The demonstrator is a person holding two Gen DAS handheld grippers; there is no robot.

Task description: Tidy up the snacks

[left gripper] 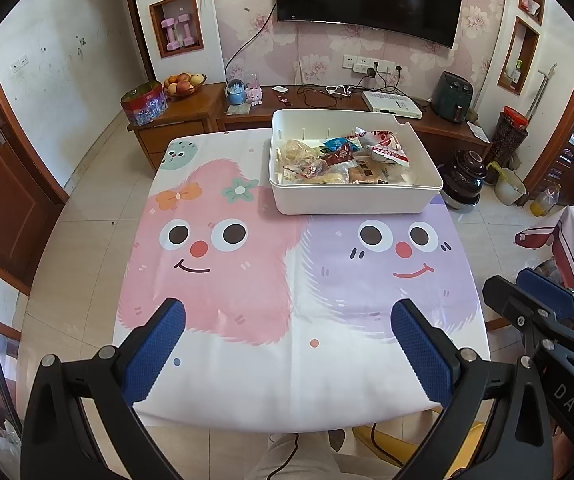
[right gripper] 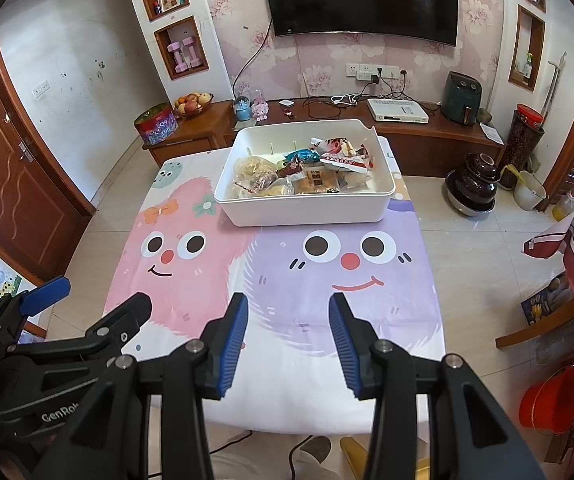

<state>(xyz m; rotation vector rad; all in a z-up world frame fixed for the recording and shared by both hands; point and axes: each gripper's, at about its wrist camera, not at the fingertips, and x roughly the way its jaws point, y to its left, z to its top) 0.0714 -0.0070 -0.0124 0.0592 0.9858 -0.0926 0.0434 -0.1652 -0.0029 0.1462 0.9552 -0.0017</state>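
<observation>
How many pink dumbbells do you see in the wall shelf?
2. The left pink dumbbell and the right pink dumbbell stand upright side by side in the wall niche; none seem hidden.

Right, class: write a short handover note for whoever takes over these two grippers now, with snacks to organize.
Left gripper: open, empty, above the near part of the table.
Right gripper: open, narrower gap, empty, beside it.
Snacks: all piled loosely in the white bin at the far side of the tablecloth.
Done: nothing lies loose on the cloth.
Left: the packets are still jumbled; sorting them inside the bin probably remains.
</observation>
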